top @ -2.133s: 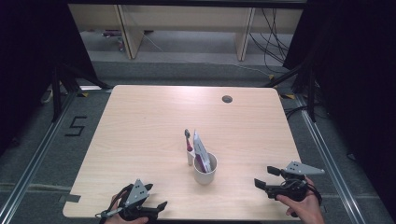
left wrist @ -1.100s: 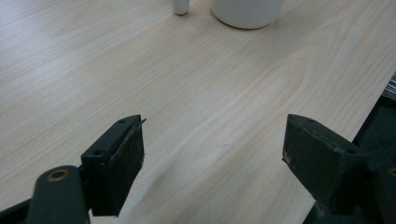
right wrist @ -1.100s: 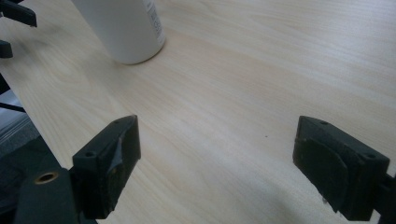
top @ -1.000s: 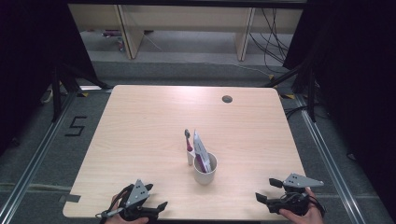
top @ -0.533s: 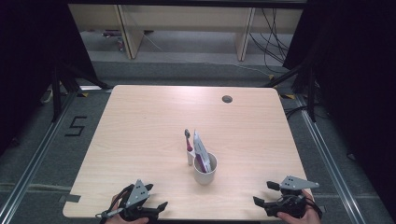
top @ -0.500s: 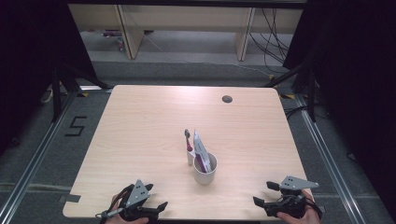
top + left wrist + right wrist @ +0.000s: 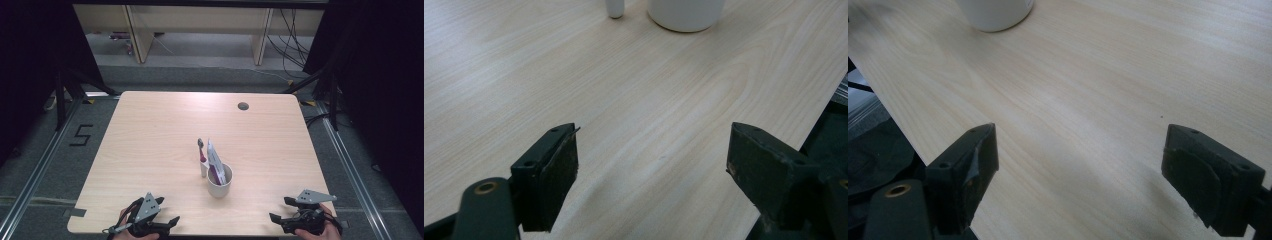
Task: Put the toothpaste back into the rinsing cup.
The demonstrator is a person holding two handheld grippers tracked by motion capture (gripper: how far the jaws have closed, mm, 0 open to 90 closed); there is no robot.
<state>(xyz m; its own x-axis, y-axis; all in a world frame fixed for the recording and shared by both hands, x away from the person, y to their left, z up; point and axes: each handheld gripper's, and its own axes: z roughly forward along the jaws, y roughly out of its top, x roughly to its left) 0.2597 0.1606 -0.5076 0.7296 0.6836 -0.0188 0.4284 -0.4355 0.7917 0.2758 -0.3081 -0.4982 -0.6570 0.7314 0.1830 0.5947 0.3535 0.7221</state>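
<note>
The right tool (image 7: 281, 210), jaws apart and empty, has drawn back toward 5 o'clock on the pale wooden desk (image 7: 150, 130); the left tool (image 7: 167, 211), equally spread, stayed put. The work looks finished. The high view shows the white ceramic cup (image 7: 219, 180) at centre holding a toothbrush; gripper views catch just its base (image 7: 685, 12).

High view overlooks table (image 7: 150, 140); gripper views skim it closely.

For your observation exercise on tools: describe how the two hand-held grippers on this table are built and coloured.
Both are black. The left gripper and the right gripper each carry a grey three-cornered plate on top. In the gripper views, each has two blocky black jaws with small screw holes, and a brass-coloured ring sits in the arm of one jaw. A thin cable trails from the left gripper.
</note>
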